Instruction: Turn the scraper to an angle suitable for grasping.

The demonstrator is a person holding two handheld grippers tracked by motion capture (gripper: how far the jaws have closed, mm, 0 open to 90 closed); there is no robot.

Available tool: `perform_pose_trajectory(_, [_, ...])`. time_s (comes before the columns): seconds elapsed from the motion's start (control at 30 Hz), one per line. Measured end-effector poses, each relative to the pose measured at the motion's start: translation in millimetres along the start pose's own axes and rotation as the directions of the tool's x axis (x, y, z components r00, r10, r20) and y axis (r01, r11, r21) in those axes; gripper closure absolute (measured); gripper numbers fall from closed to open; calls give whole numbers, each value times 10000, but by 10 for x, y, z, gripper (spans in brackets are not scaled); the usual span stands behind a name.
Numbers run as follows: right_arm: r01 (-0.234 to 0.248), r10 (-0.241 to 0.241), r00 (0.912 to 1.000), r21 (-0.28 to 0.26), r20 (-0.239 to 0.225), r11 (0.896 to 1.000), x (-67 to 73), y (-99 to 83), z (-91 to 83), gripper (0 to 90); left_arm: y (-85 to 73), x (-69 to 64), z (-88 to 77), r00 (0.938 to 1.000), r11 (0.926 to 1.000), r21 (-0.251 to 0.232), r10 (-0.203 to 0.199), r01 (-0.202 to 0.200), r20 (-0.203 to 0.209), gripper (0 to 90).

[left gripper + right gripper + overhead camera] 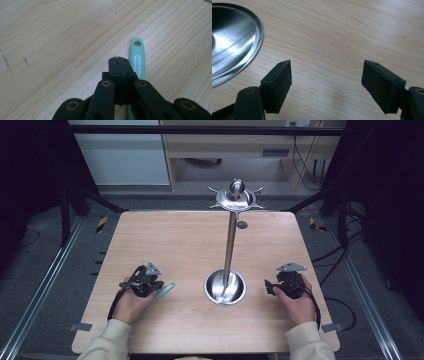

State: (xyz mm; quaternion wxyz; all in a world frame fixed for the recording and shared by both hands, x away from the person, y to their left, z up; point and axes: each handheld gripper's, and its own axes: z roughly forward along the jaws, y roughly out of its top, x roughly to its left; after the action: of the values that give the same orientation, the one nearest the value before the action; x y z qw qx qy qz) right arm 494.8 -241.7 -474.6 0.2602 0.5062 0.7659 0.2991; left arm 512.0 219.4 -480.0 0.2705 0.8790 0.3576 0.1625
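L tool (pixel 120 62) jaws together, empty, beside mint handle (pixel 138 58), R tool (pixel 327 82) agape, empty

The high view looks forward and down from above the person's edge of the worktop (pixel 150 235), taking in its whole surface. The left gripper view rides close over the wood, facing along its tongs (pixel 120 65) past a mint handle (pixel 138 58), seen at 8 o'clock from above. The right gripper view, equally near, catches the steel dish (pixel 234 40) at its 10 o'clock, central in the high view.
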Motion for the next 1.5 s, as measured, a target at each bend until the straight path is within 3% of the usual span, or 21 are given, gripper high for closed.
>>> perform_pose_trajectory(0.2, [6, -6, 10000, -14, -27, 10000, 4, 0, 4, 244, 12, -33, 16, 9998, 9998, 95, 173, -172, -137, 900])
perform_pose_trajectory(0.37, [26, -27, 10000, -28, -29, 10000, 6, 1, 4, 243, 10, -38, 6, 9998, 9998, 111, 150, -151, 130, 900])
perform_pose_trajectory(0.47, [32, -32, 10000, -6, -40, 10000, 6, 1, 5, 244, 21, -85, -3, 9990, 9990, 218, 398, -402, 218, 900])
perform_pose_trajectory(0.6, [30, -30, 10000, 9, -44, 10000, 10, 0, 5, 244, 35, -183, -22, 9948, 9960, 403, 770, -799, 669, 900])
perform_pose_trajectory(0.73, [45, -44, 10000, 7, -74, 10000, 10, 1, 5, 244, 57, -238, -33, 9914, 9922, 559, 1070, -1113, 755, 900])
perform_pose_trajectory(0.8, [12, -12, 10000, -17, -84, 10000, 11, 2, 3, 243, 74, -253, -47, 9916, 9934, 431, 1031, -1067, 782, 900])
perform_pose_trajectory(1.03, [36, -36, 10000, -27, -74, 10000, 0, 6, -1, 244, 189, -281, -220, 9939, 9956, 136, 920, -930, 606, 899])
perform_pose_trajectory(1.17, [44, -44, 10000, -25, -71, 10000, 0, 6, -1, 243, 292, -327, -266, 9933, 9932, 435, 1064, -1084, 457, 868])
perform_pose_trajectory(1.23, [8, -9, 10000, -22, -72, 10000, 1, 7, -2, 243, 354, -358, -265, 9896, 9865, 872, 1340, -1383, 527, 858])
perform_pose_trajectory(1.33, [-63, 63, 9999, -66, -78, 10000, 0, 9, -15, 243, 454, -376, -250, 9805, 9659, 1713, 1854, -1941, 655, 832])
perform_pose_trajectory(1.5, [7, -8, 10000, -115, -86, 9999, -20, 8, -17, 243, 560, -377, -204, 9720, 9466, 2345, 1946, -2212, 1316, 785])
